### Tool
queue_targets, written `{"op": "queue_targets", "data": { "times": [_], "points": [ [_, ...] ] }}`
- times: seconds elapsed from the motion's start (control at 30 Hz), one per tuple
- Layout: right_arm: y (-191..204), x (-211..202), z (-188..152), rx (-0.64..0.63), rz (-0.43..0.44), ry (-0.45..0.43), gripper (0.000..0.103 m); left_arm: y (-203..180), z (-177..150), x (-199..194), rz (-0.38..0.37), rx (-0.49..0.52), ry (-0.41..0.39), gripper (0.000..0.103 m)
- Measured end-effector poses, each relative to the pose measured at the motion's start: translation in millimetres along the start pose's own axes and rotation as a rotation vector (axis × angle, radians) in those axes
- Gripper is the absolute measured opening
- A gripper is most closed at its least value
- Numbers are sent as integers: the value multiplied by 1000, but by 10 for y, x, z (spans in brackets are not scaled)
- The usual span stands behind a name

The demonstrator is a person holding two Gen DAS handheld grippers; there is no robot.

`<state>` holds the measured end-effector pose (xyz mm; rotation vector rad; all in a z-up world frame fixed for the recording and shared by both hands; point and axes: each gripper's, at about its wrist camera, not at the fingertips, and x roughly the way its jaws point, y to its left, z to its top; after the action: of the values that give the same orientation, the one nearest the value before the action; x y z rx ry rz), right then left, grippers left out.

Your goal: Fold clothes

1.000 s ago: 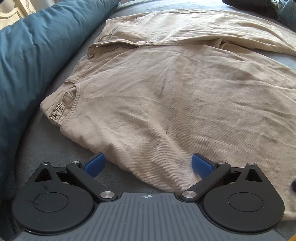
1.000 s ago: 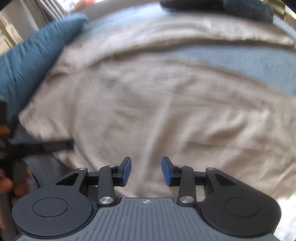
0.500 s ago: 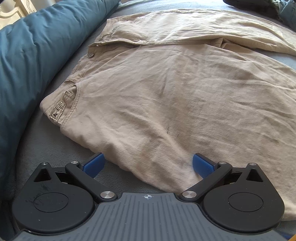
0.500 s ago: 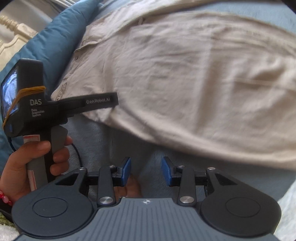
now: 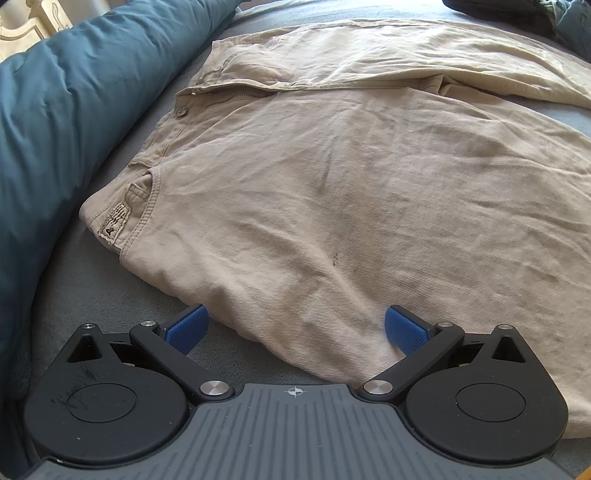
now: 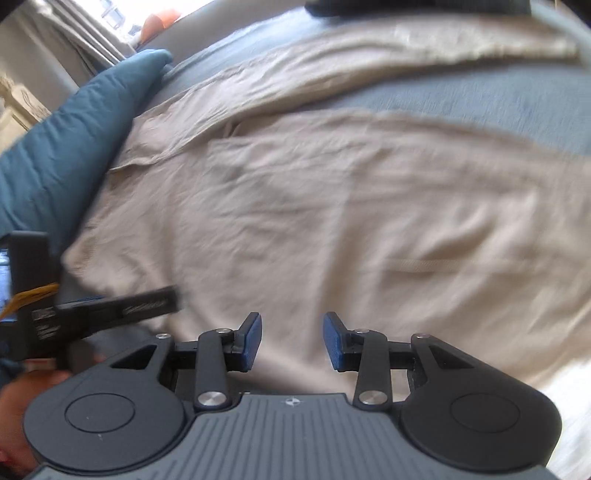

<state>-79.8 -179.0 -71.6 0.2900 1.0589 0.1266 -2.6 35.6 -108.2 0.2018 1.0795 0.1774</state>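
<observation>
Grey-blue bedding is carrying everything. Nearest, the left tool is standing wide open, its blue pads straddling the near folded edge of the beige trousers; no pad is pressing the cloth. From there the trousers are spreading toward twelve o'clock, waistband label at ten o'clock, one leg lying farther off. In the blurred right wrist view, the right tool is hovering partly open above the trousers, gripping nothing. A teal duvet is lying at nine to eleven o'clock, dark clothes farthest at one o'clock.
</observation>
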Motion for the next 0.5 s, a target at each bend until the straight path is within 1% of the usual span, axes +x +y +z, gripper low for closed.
{"op": "queue_targets", "data": {
  "times": [0.1,0.13,0.2,0.23,0.3,0.37,0.43,0.5],
  "points": [
    [52,22,73,-117,-123,-56,40,-20,2,0,11,6,-1,103],
    [70,45,86,-158,-165,-71,43,-26,4,0,15,8,0,103],
    [93,144,75,-222,-239,-73,43,-43,7,-4,25,14,-1,103],
    [83,193,62,-228,-256,-63,43,-52,8,-6,29,17,-2,103],
    [41,277,44,-218,-264,-35,44,-69,6,-11,37,23,-4,103],
    [25,305,49,-210,-263,-29,46,-83,4,-14,43,28,-6,103],
    [9,313,57,-196,-255,-28,61,-90,6,-17,45,25,-5,103],
    [-23,316,52,-165,-244,-23,65,-99,12,-18,45,23,-3,103]
  ]
}}
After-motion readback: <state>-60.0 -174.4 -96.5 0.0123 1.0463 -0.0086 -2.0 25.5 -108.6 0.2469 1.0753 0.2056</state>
